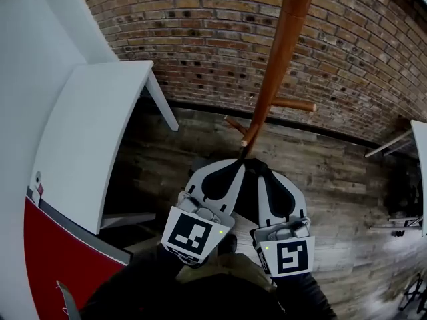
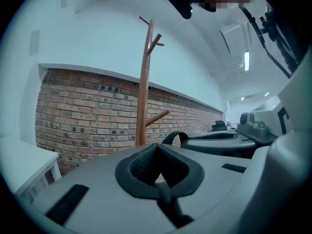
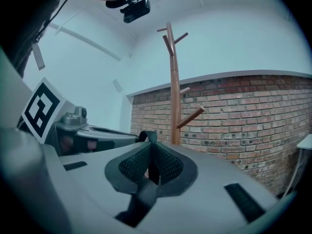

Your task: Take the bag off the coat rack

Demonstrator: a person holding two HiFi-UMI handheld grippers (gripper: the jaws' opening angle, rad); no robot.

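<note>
The wooden coat rack (image 1: 280, 52) rises against the brick wall, its lowest peg tip just above my two grippers. The left gripper (image 1: 233, 165) and the right gripper (image 1: 261, 169) sit side by side, pointing at the pole. Both are shut on the bag's black webbing strap (image 1: 239, 157), which loops between their tips. The dark bag (image 1: 250, 195) hangs under them, mostly hidden. In the left gripper view the left gripper (image 2: 158, 172) pinches the strap (image 2: 165, 196), with the rack (image 2: 143, 91) ahead. In the right gripper view the right gripper (image 3: 152, 172) clamps the strap (image 3: 145, 194), with the rack (image 3: 174, 91) beyond it.
A white table (image 1: 87, 139) stands to the left and a red panel (image 1: 60, 259) sits below it. The brick wall (image 1: 200, 32) runs behind the rack. At the right edge are another white table (image 1: 420, 152) and dark chair frames (image 1: 403, 192) on the wood floor.
</note>
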